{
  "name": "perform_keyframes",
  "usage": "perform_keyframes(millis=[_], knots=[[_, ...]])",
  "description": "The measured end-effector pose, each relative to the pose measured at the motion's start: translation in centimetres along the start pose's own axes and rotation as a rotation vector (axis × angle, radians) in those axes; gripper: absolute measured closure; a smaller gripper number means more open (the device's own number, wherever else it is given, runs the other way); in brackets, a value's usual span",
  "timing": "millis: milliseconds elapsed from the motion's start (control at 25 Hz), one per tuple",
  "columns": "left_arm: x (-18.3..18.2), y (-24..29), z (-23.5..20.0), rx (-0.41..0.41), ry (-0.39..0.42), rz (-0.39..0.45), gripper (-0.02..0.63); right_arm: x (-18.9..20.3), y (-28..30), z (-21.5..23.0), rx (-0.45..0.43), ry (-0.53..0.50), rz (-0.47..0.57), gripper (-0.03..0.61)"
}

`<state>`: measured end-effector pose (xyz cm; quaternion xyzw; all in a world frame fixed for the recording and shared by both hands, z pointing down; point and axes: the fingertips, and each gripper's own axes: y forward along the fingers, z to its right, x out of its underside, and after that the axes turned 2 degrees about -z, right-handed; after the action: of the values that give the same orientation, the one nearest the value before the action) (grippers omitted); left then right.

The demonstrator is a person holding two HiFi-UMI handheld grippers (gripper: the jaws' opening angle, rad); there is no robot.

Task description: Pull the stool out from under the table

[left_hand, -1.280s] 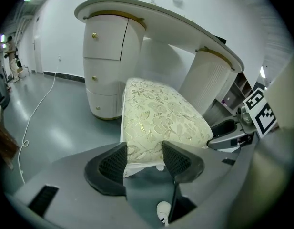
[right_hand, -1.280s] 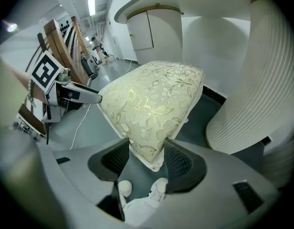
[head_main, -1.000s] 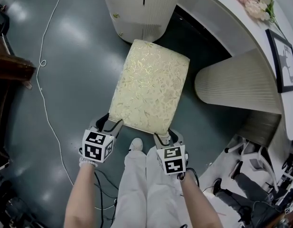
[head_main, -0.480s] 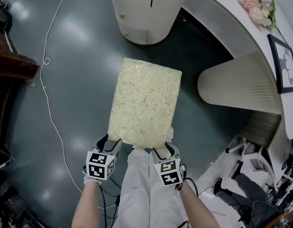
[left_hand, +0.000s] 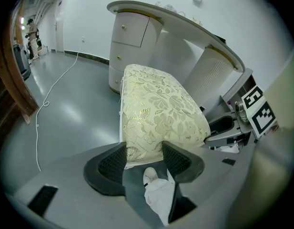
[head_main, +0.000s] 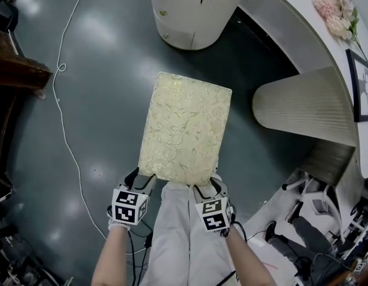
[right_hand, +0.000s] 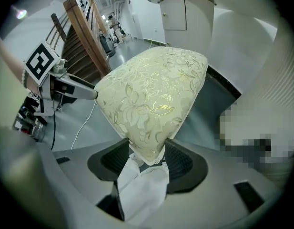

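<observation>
The stool, topped with a cream-and-gold floral cushion, stands on the dark floor out in front of the white curved table. My left gripper is shut on the cushion's near left corner. My right gripper is shut on the near right corner. In the left gripper view the stool fills the middle, its corner squeezed between the left gripper's black pads. In the right gripper view the stool's corner hangs pinched inside the right gripper. The stool's legs are hidden.
A round drawer pedestal and a ribbed pedestal hold up the table. A white cable trails over the floor at left, by dark wooden furniture. The person's legs stand right behind the stool. Chair bases crowd the lower right.
The stool has slid away from the table toward the person, with both grippers still clamped on its near corners. It has hardly moved in the last half second.
</observation>
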<state>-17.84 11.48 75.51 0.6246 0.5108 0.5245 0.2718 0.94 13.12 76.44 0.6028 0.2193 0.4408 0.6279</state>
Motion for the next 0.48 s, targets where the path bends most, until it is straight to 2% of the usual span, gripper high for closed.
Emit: perform_keyframes(millis=[320,360,440,480], knots=[[-0.1,-0.6,0.0,-0.039,-0.035,-0.055,0.372,0.4,-0.4,0.4,-0.038,0.017,-0.115,0.333],[-0.3,-1.0,-0.2,-0.061,-0.042,-0.055,0.402,0.3,-0.6,0.5,-0.046,0.019,-0.133,0.342],[-1.2,-2.0,-0.3,-0.104,-0.046,-0.041,0.556,-0.2,-1.5,1.1,-0.044,0.018,-0.146,0.379],[-1.8,-2.5,-0.1,-0.111,-0.043,-0.029,0.574,-0.7,-2.1,1.5,-0.031,0.015,-0.135,0.426]])
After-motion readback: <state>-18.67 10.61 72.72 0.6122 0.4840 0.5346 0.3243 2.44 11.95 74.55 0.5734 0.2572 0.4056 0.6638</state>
